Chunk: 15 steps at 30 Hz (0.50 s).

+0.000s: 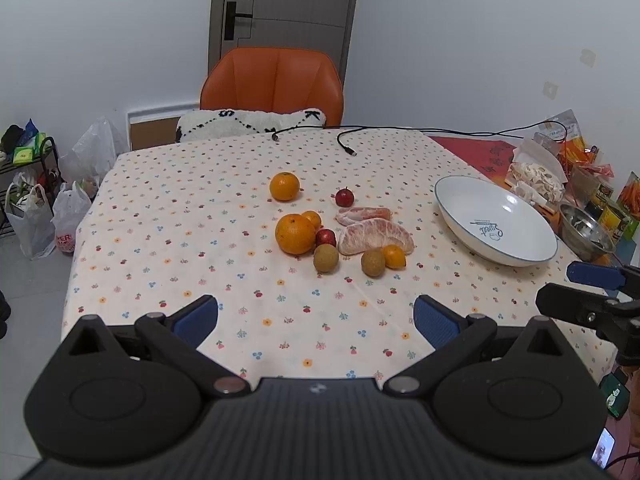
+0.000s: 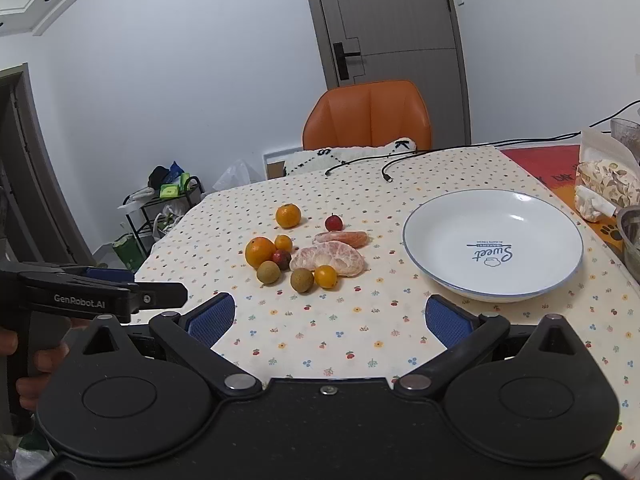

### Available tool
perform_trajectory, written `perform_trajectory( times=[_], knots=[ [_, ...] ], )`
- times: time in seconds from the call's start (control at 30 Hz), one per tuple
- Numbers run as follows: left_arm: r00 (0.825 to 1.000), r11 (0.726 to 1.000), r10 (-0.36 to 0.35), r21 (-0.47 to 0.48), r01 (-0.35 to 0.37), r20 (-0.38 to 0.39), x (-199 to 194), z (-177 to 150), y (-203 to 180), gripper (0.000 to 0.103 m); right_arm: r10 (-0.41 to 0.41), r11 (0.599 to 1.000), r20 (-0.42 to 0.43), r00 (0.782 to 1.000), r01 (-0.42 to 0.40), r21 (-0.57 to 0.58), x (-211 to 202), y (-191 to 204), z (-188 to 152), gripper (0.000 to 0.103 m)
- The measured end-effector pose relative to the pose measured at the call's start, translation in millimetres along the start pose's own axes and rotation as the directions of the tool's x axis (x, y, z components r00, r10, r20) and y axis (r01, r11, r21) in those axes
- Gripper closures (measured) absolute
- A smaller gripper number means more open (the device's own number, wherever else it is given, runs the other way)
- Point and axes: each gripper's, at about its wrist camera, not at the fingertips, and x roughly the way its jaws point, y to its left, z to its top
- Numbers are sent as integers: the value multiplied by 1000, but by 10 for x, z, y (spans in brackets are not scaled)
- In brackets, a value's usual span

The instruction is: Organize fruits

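Loose fruit lies mid-table: a big orange (image 1: 295,234), a second orange (image 1: 284,186) behind it, small oranges (image 1: 394,256), two red fruits (image 1: 344,197), two brownish-green round fruits (image 1: 326,258) and peeled pomelo pieces (image 1: 375,237). The same cluster shows around the pomelo (image 2: 328,258) in the right wrist view. A white plate (image 1: 460,222) (image 2: 444,268) stands empty to the right. My left gripper (image 1: 316,314) is open, nothing between its fingers, short of the fruit. My right gripper (image 2: 330,316) is open too, near the table's front.
A floral cloth (image 1: 200,208) covers the table. A black cable (image 1: 352,140) lies at the far side, before an orange chair (image 1: 272,80). Packets, a food box (image 1: 536,172) and a metal bowl (image 1: 586,236) crowd the right edge. Bags (image 1: 36,220) stand on the floor left.
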Motion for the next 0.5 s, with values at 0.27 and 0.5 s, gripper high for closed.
perform_trajectory(
  times=[0.27, 0.5],
  knots=[
    [1000, 1000, 0, -20, 0, -2, 11, -3, 52, 0, -7, 1000, -5, 1000, 7, -13, 23, 7, -3, 0],
    [1000, 1000, 1, -16, -1, -4, 20, -9, 44, 0, -3, 1000, -5, 1000, 3, -15, 21, 12, -11, 0]
  ],
)
